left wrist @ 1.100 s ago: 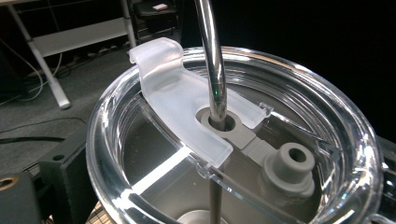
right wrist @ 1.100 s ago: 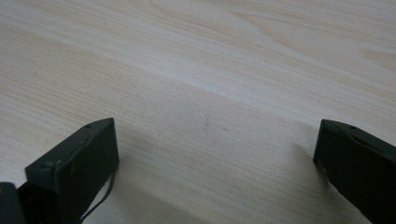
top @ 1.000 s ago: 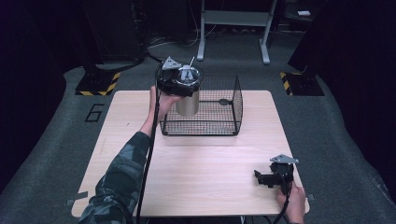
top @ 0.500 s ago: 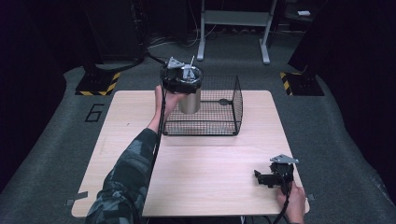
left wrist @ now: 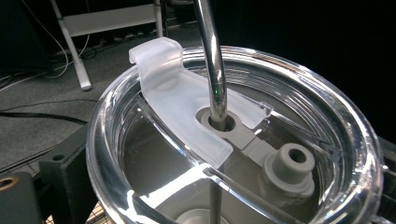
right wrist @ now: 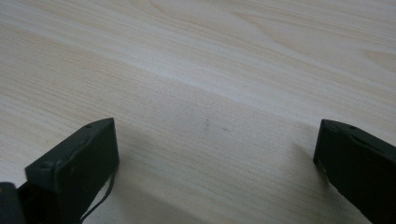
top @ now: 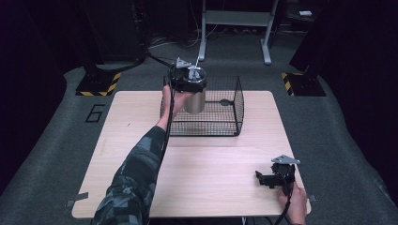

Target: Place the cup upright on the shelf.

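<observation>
A steel tumbler hangs above the left part of a black wire basket at the back of the wooden table. My left gripper is shut around its top, coming from above. In the left gripper view the tumbler's clear lid sits close up, with a metal straw standing through its hole. My right gripper rests low at the table's front right. Its jaws stand wide apart over bare wood, with nothing between the fingers.
The basket is open at the top and holds a small dark thing near its back wall. On the floor behind stand striped-base stands and a metal desk frame. A "6" is marked left of the table.
My left gripper has carried the tumbler a little to the right, further over the basket. The right gripper has stayed where it was.
</observation>
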### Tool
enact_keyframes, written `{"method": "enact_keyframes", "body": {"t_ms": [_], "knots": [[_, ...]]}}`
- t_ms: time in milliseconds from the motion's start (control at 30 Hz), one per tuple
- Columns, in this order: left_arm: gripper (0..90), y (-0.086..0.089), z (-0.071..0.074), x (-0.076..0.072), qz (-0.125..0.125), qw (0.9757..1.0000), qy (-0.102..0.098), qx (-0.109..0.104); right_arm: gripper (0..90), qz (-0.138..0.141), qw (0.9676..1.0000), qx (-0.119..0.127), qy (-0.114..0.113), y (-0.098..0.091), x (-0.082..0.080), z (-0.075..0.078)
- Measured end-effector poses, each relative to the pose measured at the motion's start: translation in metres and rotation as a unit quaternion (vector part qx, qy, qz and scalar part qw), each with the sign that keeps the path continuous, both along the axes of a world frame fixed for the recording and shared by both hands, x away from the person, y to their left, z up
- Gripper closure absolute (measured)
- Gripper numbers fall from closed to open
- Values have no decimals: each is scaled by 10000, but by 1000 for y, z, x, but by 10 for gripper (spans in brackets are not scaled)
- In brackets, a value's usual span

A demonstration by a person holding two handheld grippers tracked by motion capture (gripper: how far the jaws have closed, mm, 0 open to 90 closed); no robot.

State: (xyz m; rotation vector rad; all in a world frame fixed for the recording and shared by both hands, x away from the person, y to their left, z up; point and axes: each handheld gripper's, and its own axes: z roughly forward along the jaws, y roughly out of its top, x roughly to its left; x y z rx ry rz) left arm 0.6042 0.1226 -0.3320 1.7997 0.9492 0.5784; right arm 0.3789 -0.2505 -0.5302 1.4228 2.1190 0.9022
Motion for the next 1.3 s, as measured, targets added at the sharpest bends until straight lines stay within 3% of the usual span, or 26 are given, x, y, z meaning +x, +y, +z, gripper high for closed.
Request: {"method": "enact_keyframes", "body": {"t_ms": [400, 533, 833, 1300], "knots": [[34, -9, -17, 15, 68, 9996, 271, 26, 0, -32, 10000, 35, -10, 1, 0, 0], [34, -12, -24, 19, 114, 9992, 340, 151, 0, -25, 10000, 30, -25, 1, 0, 0], [34, -16, -40, 25, 161, 9984, 532, 56, 0, -37, 10000, 47, -7, 1, 0, 0], [35, -28, -59, 30, 193, 9977, 620, 202, 0, -25, 10000, 42, 5, 1, 0, 0]]}}
